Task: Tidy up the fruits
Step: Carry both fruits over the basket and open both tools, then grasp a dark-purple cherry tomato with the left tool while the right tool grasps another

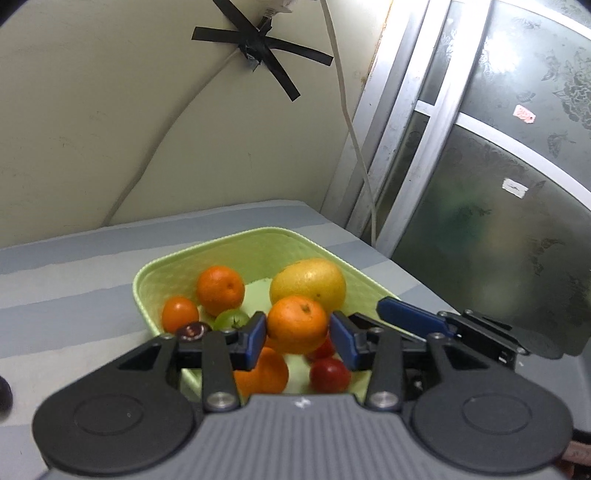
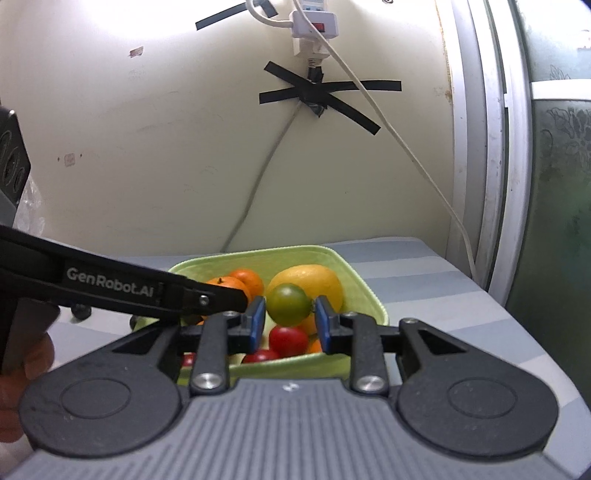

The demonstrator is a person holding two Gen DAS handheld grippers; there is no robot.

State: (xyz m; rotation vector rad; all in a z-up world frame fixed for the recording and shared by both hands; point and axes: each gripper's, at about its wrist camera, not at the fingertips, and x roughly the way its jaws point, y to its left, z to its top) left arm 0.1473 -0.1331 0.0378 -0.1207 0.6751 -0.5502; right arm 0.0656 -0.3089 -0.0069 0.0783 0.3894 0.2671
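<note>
A light green tray [image 1: 229, 240] on the striped cloth holds a yellow citrus [image 1: 308, 282], oranges [image 1: 220, 290], red tomatoes [image 1: 330, 374], a green tomato [image 1: 232, 319] and a dark plum [image 1: 192, 329]. Over the tray, an orange [image 1: 297, 325] sits between the blue pads of my left gripper [image 1: 299, 322], with a thin gap on its right. My right gripper [image 2: 289, 314] also hovers over the tray [image 2: 258, 254]. A green tomato [image 2: 288, 304] is at its tips, a sliver of space beside the right pad. A blue finger [image 1: 413, 319] of the right gripper shows beside the tray.
A dark fruit [image 1: 4, 397] lies on the cloth at the far left edge. Behind the tray the wall carries taped cables [image 1: 258, 48] and a power strip [image 2: 314, 24]. A sliding door frame [image 1: 417, 147] stands right of the table. A hand [image 2: 22, 369] holds the left gripper's body [image 2: 110, 288].
</note>
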